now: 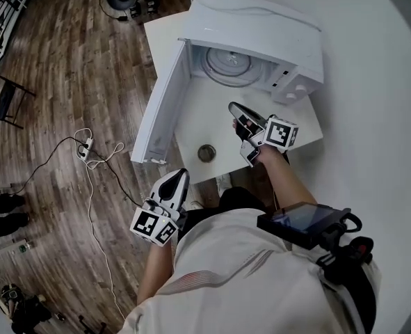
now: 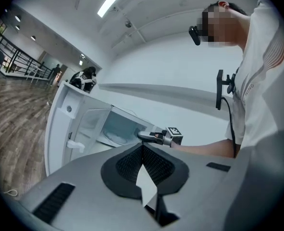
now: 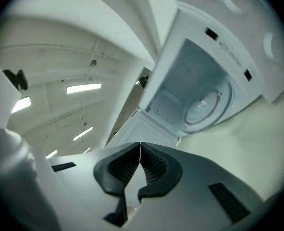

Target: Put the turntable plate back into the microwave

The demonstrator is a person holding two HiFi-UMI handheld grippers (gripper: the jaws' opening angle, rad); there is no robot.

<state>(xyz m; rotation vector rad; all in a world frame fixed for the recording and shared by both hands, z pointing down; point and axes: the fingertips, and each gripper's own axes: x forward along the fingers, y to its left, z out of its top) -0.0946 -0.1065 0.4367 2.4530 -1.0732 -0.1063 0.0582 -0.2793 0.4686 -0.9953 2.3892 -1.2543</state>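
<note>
Turntable plate (image 1: 227,64) lies flat inside the microwave (image 1: 261,19) at the top of the head view, farthest from the person. Nearest, low centre, the left gripper (image 1: 179,177) hangs by the near edge of the white desk (image 1: 191,120), jaws pressed together on nothing. Just beyond, a small round metal piece (image 1: 206,153) rests on the desk. Further up, the right gripper (image 1: 234,108), also pressed together and empty, hovers before the cavity, apart from the plate. The door (image 1: 160,110) stands open at left
</note>
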